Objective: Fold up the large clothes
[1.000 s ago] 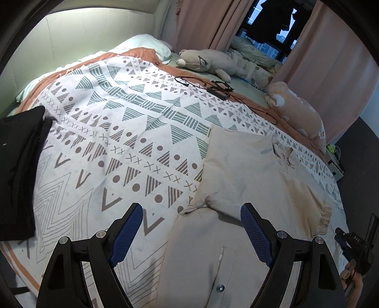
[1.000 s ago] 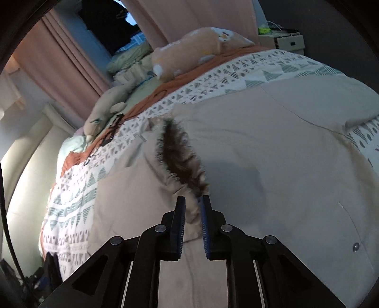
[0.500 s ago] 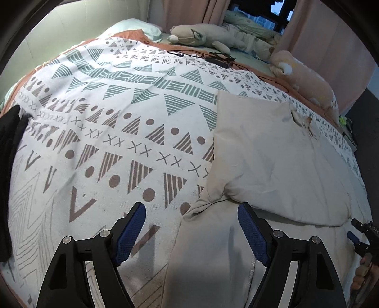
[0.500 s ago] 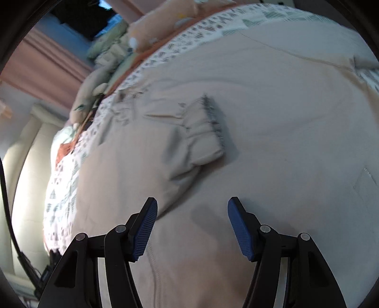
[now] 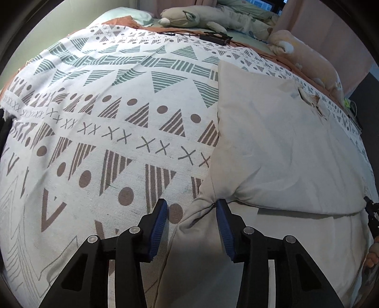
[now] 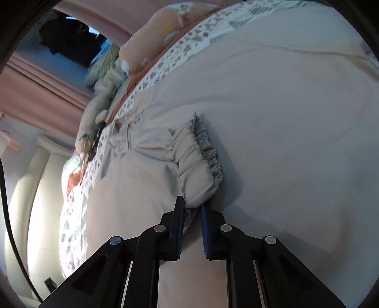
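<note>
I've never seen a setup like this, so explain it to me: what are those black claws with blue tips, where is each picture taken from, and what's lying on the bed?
Those claws are hand-held two-finger grippers, one in each of a person's hands, each with a wide-angle camera looking along its fingers. So one picture comes from the left gripper, the other from the right gripper. On the patterned bedspread lies a beige jacket, partly folded. The left jaws are closing around a bunched fold at its edge. The right jaws are closing on the sleeve by its gathered cuff. Plush toys lie at the far side.
</note>
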The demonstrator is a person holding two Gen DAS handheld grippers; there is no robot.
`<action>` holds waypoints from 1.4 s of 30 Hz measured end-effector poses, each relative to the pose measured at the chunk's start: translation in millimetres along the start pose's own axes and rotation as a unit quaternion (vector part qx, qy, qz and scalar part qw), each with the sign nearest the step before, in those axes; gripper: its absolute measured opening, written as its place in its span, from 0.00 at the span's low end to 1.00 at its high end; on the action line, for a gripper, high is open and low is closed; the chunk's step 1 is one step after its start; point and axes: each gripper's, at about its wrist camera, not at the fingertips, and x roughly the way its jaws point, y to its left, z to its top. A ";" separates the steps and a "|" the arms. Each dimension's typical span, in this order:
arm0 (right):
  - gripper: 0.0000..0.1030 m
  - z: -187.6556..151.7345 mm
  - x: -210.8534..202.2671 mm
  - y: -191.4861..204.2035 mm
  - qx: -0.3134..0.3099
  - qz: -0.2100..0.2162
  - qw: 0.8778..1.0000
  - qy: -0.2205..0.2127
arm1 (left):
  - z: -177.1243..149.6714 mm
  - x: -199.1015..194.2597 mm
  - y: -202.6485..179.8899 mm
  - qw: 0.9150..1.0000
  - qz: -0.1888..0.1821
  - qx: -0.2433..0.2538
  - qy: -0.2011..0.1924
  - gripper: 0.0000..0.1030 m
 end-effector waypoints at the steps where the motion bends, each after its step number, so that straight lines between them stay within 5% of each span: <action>1: 0.12 1.1 -5.0 0.6 -0.001 0.000 1.000 -0.006 | -0.9 0.8 -2.6 1.000 0.000 0.003 0.000 0.44; 5: 0.12 -0.1 -11.3 4.6 -0.014 -0.007 1.000 -0.004 | -0.8 4.0 -13.2 0.999 0.032 0.026 -0.004 0.41; 9: 0.12 -3.4 -0.4 9.3 -0.019 0.002 1.000 0.020 | 3.8 4.4 0.1 0.999 0.044 -0.010 -0.012 0.17; 16: 0.12 -2.7 20.8 33.3 -0.065 -0.024 0.997 0.031 | 6.6 5.4 4.9 0.998 0.060 -0.022 -0.015 0.16; 19: 0.13 1.7 27.3 19.7 -0.033 -0.027 0.998 0.050 | 6.7 4.3 4.8 0.998 0.055 -0.027 -0.008 0.19; 22: 0.23 3.4 26.4 9.7 -0.016 -0.033 0.997 0.061 | 5.8 -3.2 6.2 0.998 0.036 -0.043 0.006 0.31; 24: 0.40 5.3 15.2 8.5 -0.012 -0.037 0.998 0.058 | 5.6 -15.3 7.6 0.998 0.024 -0.054 -0.003 0.63; 26: 0.61 5.3 -2.8 9.9 -0.022 -0.046 0.998 0.037 | 4.5 -33.4 8.2 0.998 0.020 -0.059 -0.029 0.81; 37: 0.63 -5.5 -84.2 12.8 -0.073 -0.047 0.996 0.014 | -15.8 -117.8 -7.9 0.993 -0.005 -0.079 -0.083 0.82; 42: 0.91 -14.5 -118.3 12.1 -0.094 -0.031 0.995 0.009 | -32.6 -159.0 -24.7 0.994 -0.016 -0.050 -0.100 0.82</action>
